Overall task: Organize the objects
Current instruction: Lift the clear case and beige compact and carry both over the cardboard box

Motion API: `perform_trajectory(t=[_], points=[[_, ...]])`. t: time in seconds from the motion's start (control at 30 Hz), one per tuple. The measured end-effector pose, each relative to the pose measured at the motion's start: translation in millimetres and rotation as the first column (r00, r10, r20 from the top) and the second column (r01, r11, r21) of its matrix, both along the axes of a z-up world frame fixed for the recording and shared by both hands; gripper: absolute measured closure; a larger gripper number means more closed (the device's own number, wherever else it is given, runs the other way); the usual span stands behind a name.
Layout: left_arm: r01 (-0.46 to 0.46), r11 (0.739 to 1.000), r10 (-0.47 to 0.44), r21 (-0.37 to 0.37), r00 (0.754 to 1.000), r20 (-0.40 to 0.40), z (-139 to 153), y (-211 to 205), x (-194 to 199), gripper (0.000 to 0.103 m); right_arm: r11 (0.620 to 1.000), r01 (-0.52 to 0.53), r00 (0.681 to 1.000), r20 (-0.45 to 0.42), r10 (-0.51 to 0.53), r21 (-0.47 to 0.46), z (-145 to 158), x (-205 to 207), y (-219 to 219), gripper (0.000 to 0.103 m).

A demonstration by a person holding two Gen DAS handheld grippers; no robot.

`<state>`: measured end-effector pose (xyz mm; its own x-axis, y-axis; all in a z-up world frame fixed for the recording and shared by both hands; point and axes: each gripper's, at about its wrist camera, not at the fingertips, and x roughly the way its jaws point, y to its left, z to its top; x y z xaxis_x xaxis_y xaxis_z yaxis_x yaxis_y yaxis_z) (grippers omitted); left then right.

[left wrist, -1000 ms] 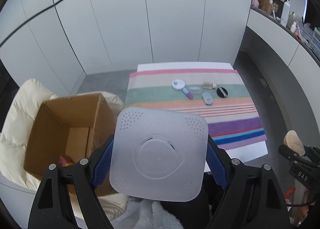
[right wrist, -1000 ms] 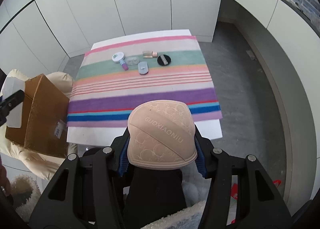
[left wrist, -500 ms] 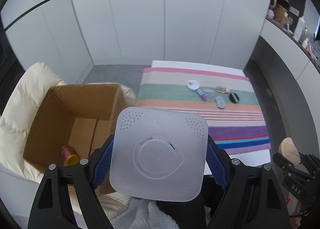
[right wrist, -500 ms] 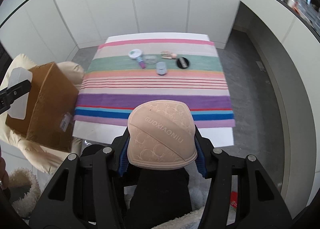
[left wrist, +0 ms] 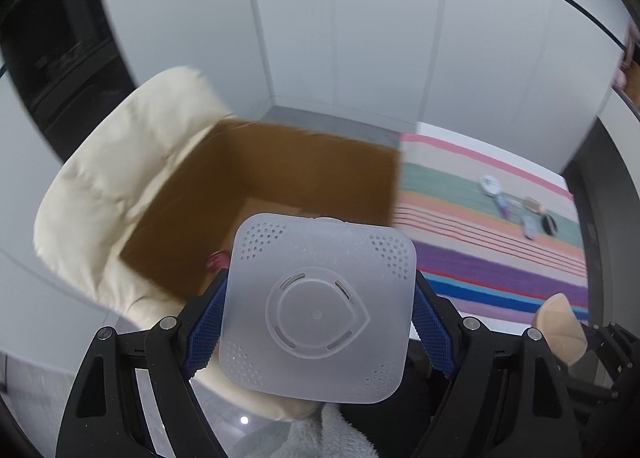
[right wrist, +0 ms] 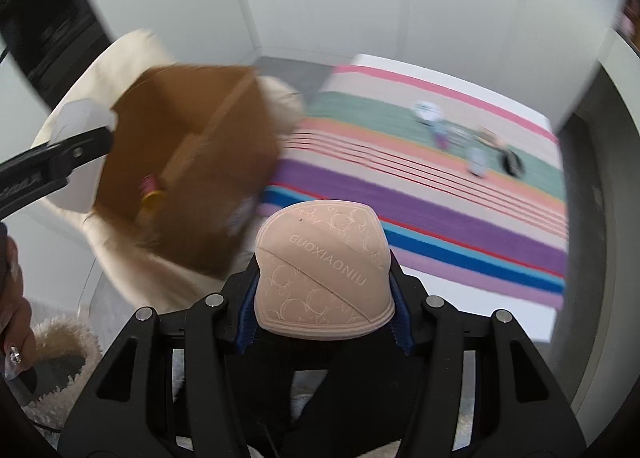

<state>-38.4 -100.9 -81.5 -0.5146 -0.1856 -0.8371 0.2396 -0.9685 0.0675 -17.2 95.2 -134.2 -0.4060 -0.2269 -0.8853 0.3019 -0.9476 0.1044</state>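
Left gripper [left wrist: 316, 310] clamps the frosted square plastic lid [left wrist: 318, 308] edge-on, looks light but slippery, while right gripper [right wrist: 322, 290] squeezes the soft beige embossed pouch [right wrist: 323, 278].

Layout: box on your left, table on your right.
The open cardboard box [left wrist: 280, 173] sits on the cushioned chair [left wrist: 116, 173], just left of the table [right wrist: 460, 69]; the striped cloth [right wrist: 440, 185] covers the tabletop. A cluster of small items [left wrist: 520, 205] lies on the cloth toward its far side. One small item [right wrist: 150, 189] lies inside the box. You have the square lid [left wrist: 320, 306] in front of the box's near side and the pouch [right wrist: 324, 270] before the table's near edge.
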Motion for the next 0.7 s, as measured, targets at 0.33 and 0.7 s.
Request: perform_trajectory(t=[0.33, 0.7], points=[[-0.187, 0.982, 0.187, -0.001, 0.982, 0.033, -10, -93, 22, 0.018, 0.973, -0.229, 0.973, -0.013, 0.229, -0.031, 1, 0, -115, 0.047], [-0.312, 0.948, 0.31, 0.068, 0.95, 0.031, -31, -155, -5, 0.018, 0.949, -0.311, 0.947, -0.065, 0.314, 0.042, -6, -36, -194, 0.047]])
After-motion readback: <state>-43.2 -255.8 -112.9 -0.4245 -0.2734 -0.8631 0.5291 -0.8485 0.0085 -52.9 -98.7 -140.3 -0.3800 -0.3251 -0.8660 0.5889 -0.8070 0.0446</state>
